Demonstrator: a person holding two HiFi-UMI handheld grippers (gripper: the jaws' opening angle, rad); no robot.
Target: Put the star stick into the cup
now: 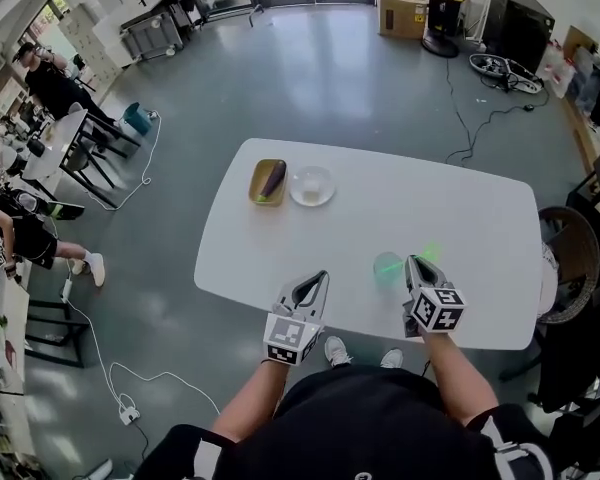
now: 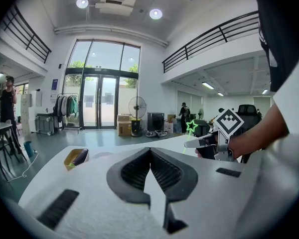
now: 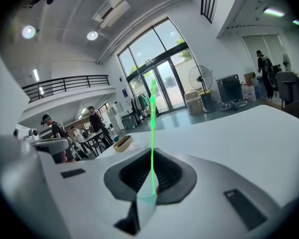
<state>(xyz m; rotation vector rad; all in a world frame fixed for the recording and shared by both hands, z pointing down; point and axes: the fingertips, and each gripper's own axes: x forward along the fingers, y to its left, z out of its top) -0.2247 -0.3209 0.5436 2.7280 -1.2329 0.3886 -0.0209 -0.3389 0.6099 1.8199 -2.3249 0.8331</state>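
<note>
A thin green star stick (image 3: 152, 128) stands up between the jaws of my right gripper (image 3: 152, 156), which is shut on its lower end. In the head view the right gripper (image 1: 412, 264) hovers over the near right part of the white table (image 1: 480, 218), the stick (image 1: 430, 253) showing as a green glow at its tip. A small translucent cup (image 1: 387, 266) stands just left of that tip. My left gripper (image 1: 318, 280) is shut and holds nothing, near the table's front edge. From the left gripper view (image 2: 150, 151) the star (image 2: 191, 126) shows above the right gripper (image 2: 209, 141).
A yellow tray (image 1: 256, 194) with a dark eggplant (image 1: 273, 178) and a clear bowl (image 1: 312, 185) sit at the table's far left. A chair (image 1: 570, 258) stands at the right end. Cables lie on the floor, and people sit at desks far left.
</note>
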